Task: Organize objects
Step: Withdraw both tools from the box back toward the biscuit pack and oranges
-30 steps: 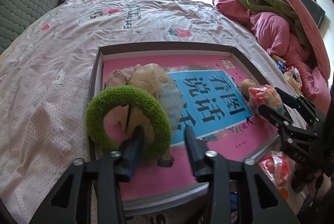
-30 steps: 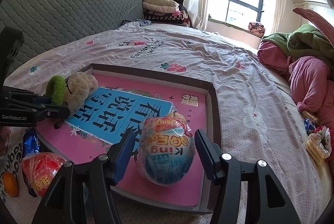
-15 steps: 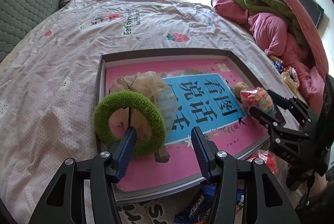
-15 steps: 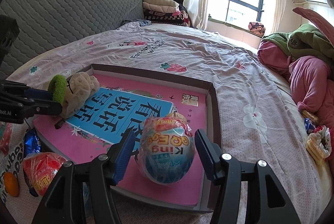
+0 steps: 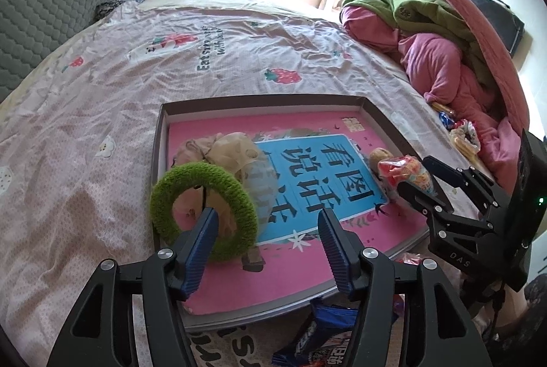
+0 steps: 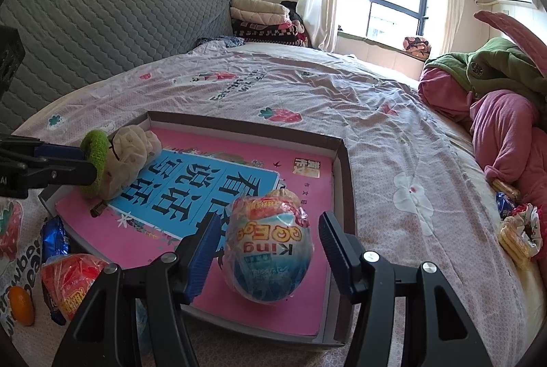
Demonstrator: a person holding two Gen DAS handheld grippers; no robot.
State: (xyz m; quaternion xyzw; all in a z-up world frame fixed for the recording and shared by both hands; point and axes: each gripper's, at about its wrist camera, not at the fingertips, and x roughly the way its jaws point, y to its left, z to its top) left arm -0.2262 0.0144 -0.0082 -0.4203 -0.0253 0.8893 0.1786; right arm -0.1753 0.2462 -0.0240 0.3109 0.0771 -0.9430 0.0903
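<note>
A shallow grey box [image 5: 259,102] with a pink and blue picture book inside lies on the bed; it also shows in the right wrist view [image 6: 347,168]. A green fuzzy ring [image 5: 205,209] with a beige cloth bundle [image 5: 236,151] stands at the box's left side, also in the right wrist view [image 6: 95,155]. My left gripper [image 5: 266,247] is open, just behind the ring, touching nothing. A wrapped toy egg [image 6: 270,250] stands in the box's right part between the open jaws of my right gripper [image 6: 270,259], which do not touch it.
Snack packets [image 6: 71,281] and a small orange [image 6: 21,305] lie on the bed in front of the box. A blue packet [image 5: 318,339] lies below my left gripper. Pink and green bedding [image 5: 444,35] is piled at the right. A grey headboard [image 6: 102,25] stands on the left.
My left gripper has opened, let go of the green ring and drawn back and up. The ring stays standing in the box. My right gripper and the egg have not moved.
</note>
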